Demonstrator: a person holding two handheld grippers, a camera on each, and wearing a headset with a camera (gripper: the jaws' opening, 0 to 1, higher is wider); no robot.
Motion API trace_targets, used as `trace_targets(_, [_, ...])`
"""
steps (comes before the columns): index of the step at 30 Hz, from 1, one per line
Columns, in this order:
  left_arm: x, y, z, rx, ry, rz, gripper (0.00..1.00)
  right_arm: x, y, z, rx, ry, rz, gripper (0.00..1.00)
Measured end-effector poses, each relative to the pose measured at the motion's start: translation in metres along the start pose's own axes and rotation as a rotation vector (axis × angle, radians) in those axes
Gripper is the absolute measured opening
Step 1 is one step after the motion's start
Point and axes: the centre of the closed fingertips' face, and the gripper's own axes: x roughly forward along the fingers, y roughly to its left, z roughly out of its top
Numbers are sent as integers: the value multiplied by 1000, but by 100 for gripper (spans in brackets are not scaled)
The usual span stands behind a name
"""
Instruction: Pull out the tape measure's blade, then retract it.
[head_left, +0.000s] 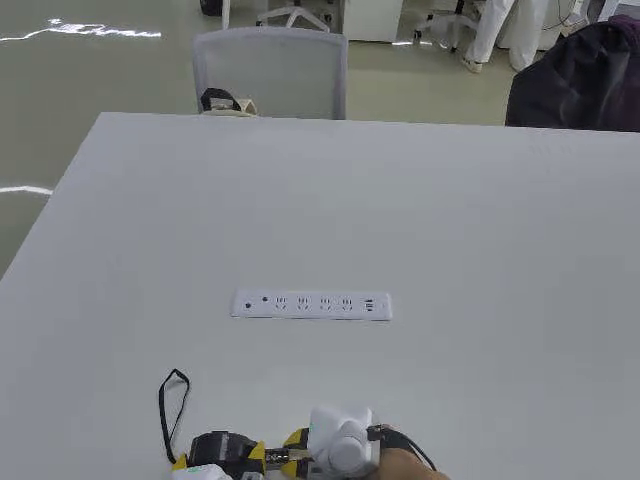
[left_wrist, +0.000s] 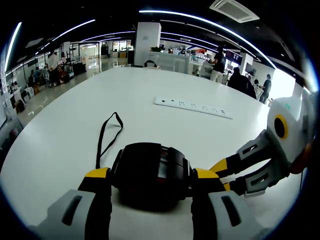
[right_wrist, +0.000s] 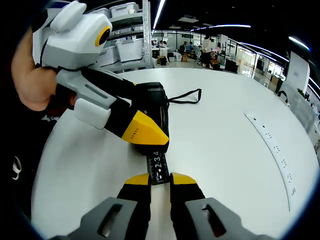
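Tape measure (left_wrist: 150, 165), black, is low over the bench (head_left: 400, 200) on the near side of the power strip (head_left: 311, 304), its case clamped between the jaws of the left gripper (left_wrist: 151, 176). The right gripper (right_wrist: 160, 179) is pinched on the short length of blade (right_wrist: 157, 162) sticking out of the case, with the numbers 2, 3, 4 showing. A black strap (head_left: 172, 410) loops from the case toward the power strip, well short of it. Beyond the power strip, past the bench's far edge, stands a grey chair (head_left: 270, 72).
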Motion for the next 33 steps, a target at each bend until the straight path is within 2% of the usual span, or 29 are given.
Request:
trace_targets(13, [4, 4, -2, -11, 9, -12, 61, 18, 6, 16, -7, -19, 10, 12])
trace_targets(21, [11, 5, -7, -10, 15, -22, 62, 22, 7, 20, -36, -23, 25, 13])
trace_targets(30, [10, 3, -7, -14, 28, -35, 63, 21, 8, 20, -38, -24, 38, 14])
trace_targets(33, [11, 3, -7, -11, 33, -39, 63, 22, 8, 20, -62, -22, 37, 15])
